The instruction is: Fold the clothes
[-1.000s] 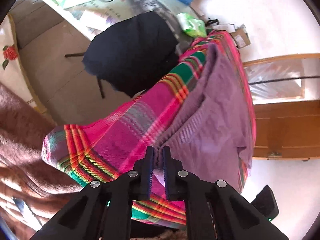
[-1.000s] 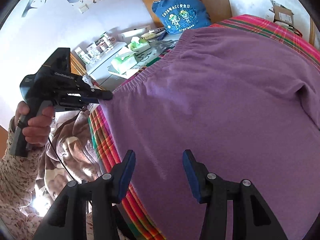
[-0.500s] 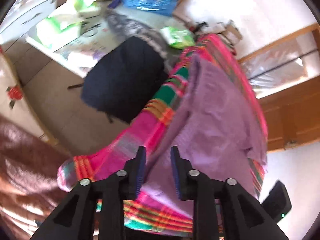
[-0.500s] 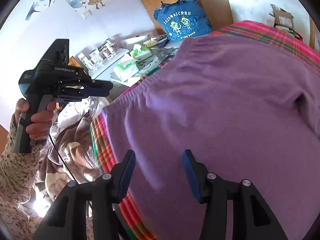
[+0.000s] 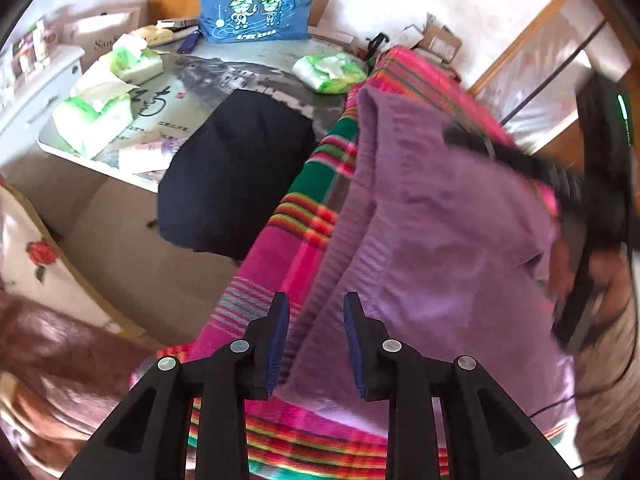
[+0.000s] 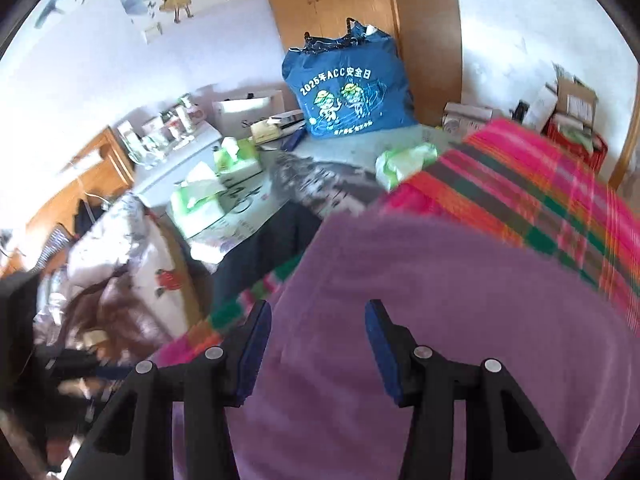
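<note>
A purple knit garment point(image 5: 436, 232) lies folded over on a pink, green and orange plaid cloth point(image 5: 292, 240). My left gripper point(image 5: 316, 338) is open and empty, its fingers over the garment's ribbed left edge. The right gripper's body point(image 5: 600, 184) shows at the far right of the left wrist view, above the garment. In the right wrist view the purple garment point(image 6: 420, 320) fills the lower half, with the plaid cloth point(image 6: 528, 188) beyond it. My right gripper point(image 6: 318, 344) is open and empty just above the garment.
A black garment point(image 5: 236, 172) hangs off a table point(image 5: 248, 68) with tissue packs point(image 5: 96, 116) and a blue bag point(image 5: 252, 0). A brown blanket point(image 5: 48, 352) lies at the left. A wooden wardrobe point(image 6: 340, 8) stands behind.
My left gripper has opened and let go of the purple garment's edge, which dropped onto the cloth. The right gripper has swung left over the garment and stayed open.
</note>
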A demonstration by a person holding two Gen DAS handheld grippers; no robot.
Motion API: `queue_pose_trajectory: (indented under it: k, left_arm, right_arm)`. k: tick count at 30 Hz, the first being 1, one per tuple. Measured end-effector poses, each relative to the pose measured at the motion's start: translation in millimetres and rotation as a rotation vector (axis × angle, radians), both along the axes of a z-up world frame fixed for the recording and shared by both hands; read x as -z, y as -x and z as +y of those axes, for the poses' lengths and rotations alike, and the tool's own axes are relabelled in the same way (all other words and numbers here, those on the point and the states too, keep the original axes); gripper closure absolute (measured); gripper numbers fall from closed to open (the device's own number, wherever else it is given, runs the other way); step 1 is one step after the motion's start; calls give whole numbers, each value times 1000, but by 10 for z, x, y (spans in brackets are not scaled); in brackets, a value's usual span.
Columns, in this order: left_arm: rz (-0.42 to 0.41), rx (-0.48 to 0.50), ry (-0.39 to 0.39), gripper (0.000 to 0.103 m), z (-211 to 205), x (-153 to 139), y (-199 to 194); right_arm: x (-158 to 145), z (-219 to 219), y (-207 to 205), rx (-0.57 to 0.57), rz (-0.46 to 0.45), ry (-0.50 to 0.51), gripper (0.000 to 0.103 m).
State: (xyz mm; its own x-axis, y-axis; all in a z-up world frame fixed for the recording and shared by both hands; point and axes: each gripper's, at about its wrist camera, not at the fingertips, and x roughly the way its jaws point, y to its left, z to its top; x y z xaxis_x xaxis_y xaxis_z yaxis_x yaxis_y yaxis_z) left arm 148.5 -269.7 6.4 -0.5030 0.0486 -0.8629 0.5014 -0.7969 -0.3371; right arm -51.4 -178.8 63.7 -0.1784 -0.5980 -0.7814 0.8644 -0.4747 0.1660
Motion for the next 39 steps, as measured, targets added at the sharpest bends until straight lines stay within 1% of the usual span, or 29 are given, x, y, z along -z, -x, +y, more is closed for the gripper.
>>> queue_pose_trajectory:
  k: [3,6,9,10,15,16,17,19,21,23,24,26,28,31,35,39]
  left_arm:
    - [-3,16,-1,74,-26,18,-10]
    - [-4,27,-13,74,-36,36,-23]
    - [-9,28,-28,74,-40,64,-41]
    - [-7,33,-25,74,-27,60,-44]
    - [-8,77,28,74,85,15,-43]
    - [-11,83,35,74,96,14,-43]
    - [-12,86,37,74,99,12,-44]
    - [-10,94,36,74,105,0,-52]
    - [-1,106,32,74,112,-25,-67]
    - [5,125,20,74,133,-37,-78]
    - [3,132,27,74,145,-38,-75]
    - [1,137,36,74,159,-37,-69]
    - [4,135,31,74,156,-33,-65]
    - [6,137,16,74,128,-18,-50]
    - [7,132,1,74,110,-6,-49]
    - [24,114,-22,74,83,-10,-48]
  right_arm:
    - [47,-274,174,58,13,-24,53]
    - [119,-484,292,87,-3,-55,53]
    - [172,-655,367,92,-68,-67,53]
    - [184,-693,378,94,-79,-73,53]
    - [279,-873,374,117,-45,-183,53]
    - [301,-909,373,119,-39,-205,54]
    - [308,-902,381,126,-41,-215,59]
    - [319,-880,398,140,-49,-232,61]
    - [318,-847,415,154,-51,-246,65]
    - [294,-819,421,157,-29,-260,69]
    - [277,-804,424,160,-26,-264,71]
    - [241,-785,423,161,-16,-275,81]
    - [213,-777,395,145,18,-300,86]
    - [225,-752,415,152,34,-328,86]
    - [292,-669,499,182,-24,-314,88]
    - [342,-656,540,184,-71,-293,88]
